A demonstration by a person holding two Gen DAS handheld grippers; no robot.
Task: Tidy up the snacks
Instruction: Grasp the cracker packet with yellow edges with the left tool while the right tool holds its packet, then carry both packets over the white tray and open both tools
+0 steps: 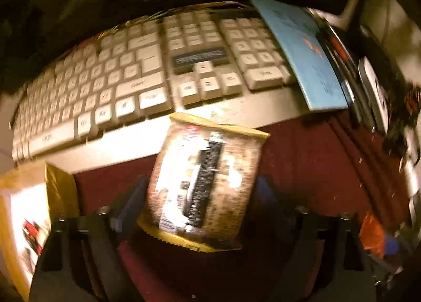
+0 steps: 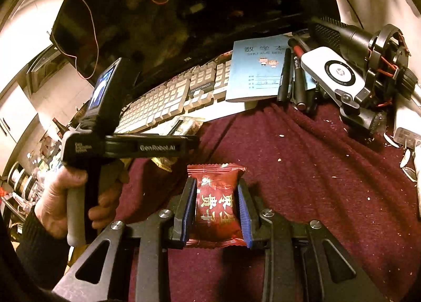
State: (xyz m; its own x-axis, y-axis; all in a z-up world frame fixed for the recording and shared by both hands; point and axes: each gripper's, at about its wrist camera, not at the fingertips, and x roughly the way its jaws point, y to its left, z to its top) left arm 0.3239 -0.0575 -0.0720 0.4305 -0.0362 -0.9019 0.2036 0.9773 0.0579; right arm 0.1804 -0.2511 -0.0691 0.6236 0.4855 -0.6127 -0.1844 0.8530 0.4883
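Observation:
My left gripper (image 1: 202, 191) is shut on a brown snack packet with yellow ends (image 1: 202, 183), held above the maroon cloth (image 1: 315, 165) in front of the keyboard (image 1: 136, 73). The view is blurred. My right gripper (image 2: 217, 196) is shut on a dark red snack packet with gold characters (image 2: 217, 202), held over the cloth (image 2: 302, 170). The left gripper body (image 2: 147, 146), held by a hand, shows at the left of the right wrist view, with its packet (image 2: 184, 124) near the keyboard edge.
A white keyboard (image 2: 168, 99) lies below a dark monitor (image 2: 184, 12). A blue notebook (image 2: 256, 70), pens (image 2: 286, 75), a white device (image 2: 334, 73) and black gear (image 2: 368, 46) lie at the right. A yellow box (image 1: 29, 212) stands at the lower left.

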